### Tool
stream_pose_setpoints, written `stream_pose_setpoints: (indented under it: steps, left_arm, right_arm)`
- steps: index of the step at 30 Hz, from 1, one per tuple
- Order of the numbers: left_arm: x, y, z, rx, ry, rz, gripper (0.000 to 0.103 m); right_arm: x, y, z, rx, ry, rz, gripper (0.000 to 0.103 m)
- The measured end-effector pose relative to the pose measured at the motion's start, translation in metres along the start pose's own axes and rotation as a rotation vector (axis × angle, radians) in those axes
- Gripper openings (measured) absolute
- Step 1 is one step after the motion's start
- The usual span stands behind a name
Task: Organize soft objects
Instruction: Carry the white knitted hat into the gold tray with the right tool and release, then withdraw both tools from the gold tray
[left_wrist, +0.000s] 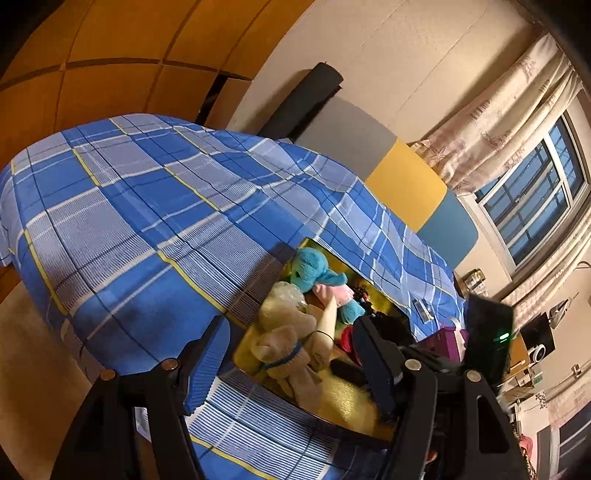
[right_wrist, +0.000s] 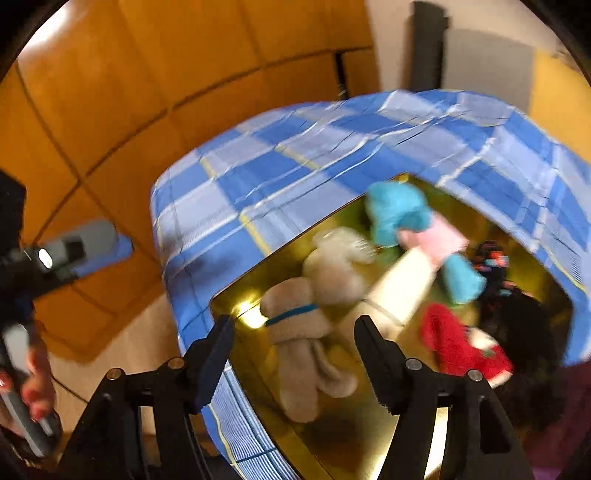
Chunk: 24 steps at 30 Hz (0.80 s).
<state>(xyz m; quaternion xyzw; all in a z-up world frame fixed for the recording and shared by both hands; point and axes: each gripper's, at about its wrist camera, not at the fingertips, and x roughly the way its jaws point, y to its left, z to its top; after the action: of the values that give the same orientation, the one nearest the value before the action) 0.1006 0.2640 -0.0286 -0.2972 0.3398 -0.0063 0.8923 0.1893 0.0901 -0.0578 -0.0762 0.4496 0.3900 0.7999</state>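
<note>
Gold-lined tray (right_wrist: 236, 295) on the blue plaid bed (left_wrist: 147, 206): we see both claws, left (left_wrist: 291, 360) and right (right_wrist: 295, 354), open and empty above its beige plush dog (right_wrist: 299, 332).

No legible text, label, brand, number or sign is to be found in either view. Faint printed motifs are borne by the curtain (left_wrist: 491, 122), but they are too small and blurred to be read.

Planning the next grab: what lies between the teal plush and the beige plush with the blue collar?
A cream-white plush lies between the teal plush and the beige plush, clearest in the right wrist view.
</note>
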Motion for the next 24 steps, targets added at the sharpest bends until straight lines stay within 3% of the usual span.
stream_pose_setpoints:
  steps: [8,18,24]
  left_arm:
    - [0.013,-0.024,-0.013,0.041,0.043,-0.028,0.070]
    - [0.027,-0.049,-0.034,0.087,0.116,-0.054,0.070]
    - [0.034,-0.073,-0.047,0.128,0.153,-0.096,0.070]
  right_arm:
    - [-0.060,-0.012,-0.004,0.113,-0.137,-0.114,0.072]
    - [-0.098,-0.018,-0.029,0.146,-0.167,-0.207,0.072]
    - [-0.137,-0.039,-0.046,0.198,-0.237,-0.264,0.072]
